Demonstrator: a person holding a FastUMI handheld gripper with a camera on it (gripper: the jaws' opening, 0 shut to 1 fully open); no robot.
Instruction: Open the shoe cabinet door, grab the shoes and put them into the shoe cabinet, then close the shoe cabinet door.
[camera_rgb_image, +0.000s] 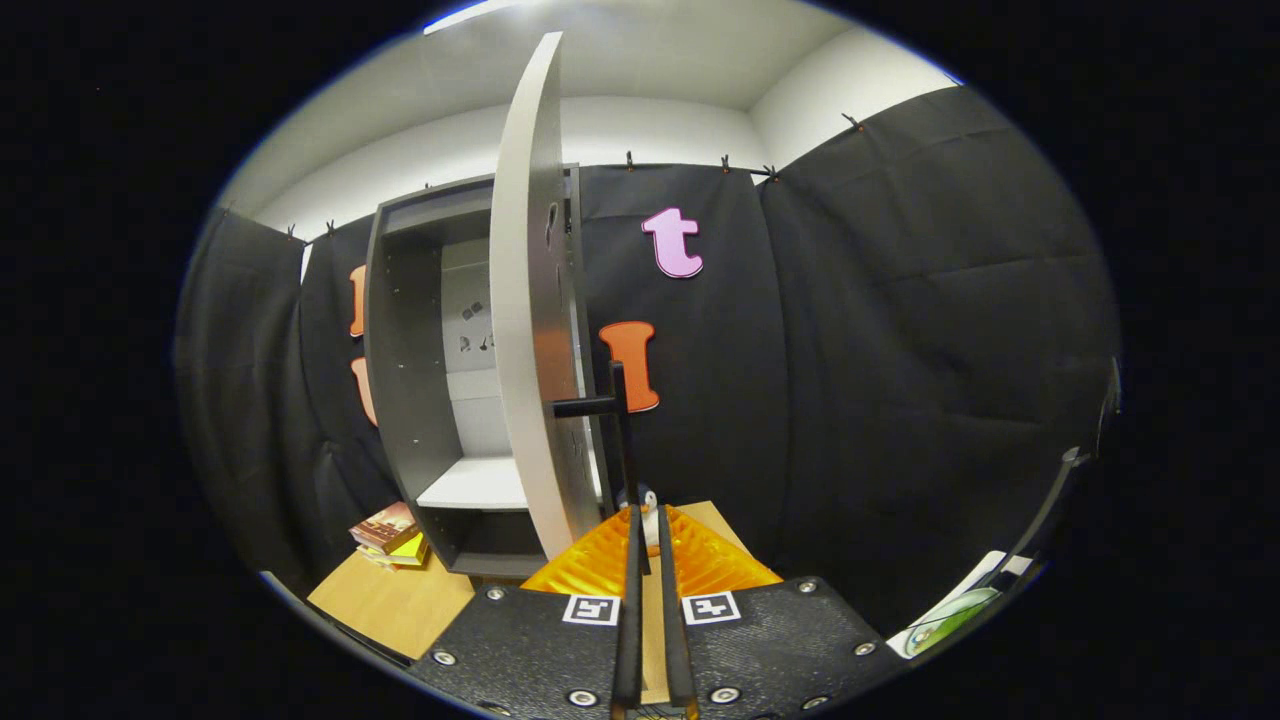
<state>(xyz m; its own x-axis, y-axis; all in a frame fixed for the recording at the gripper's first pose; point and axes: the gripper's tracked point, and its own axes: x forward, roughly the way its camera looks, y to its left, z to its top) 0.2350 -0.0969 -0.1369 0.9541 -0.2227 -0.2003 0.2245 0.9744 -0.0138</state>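
The dark grey shoe cabinet (400, 350) stands on a wooden table, and a pale shelf (475, 485) shows inside it. Its light-coloured door (530, 300) is swung wide and I see it nearly edge-on, just ahead of my fingers. A thin black bar handle (618, 420) runs down the door's outer face on a short standoff. The handle's lower end passes between my fingertips. My gripper (646, 520) is closed to a narrow gap around that lower end, both fingers against it.
A small stack of books (390, 535) lies on the wooden table (390, 600) left of the cabinet's base. A little penguin figure (648, 500) stands just beyond my fingertips. A white and green object (950, 610) lies at the far right.
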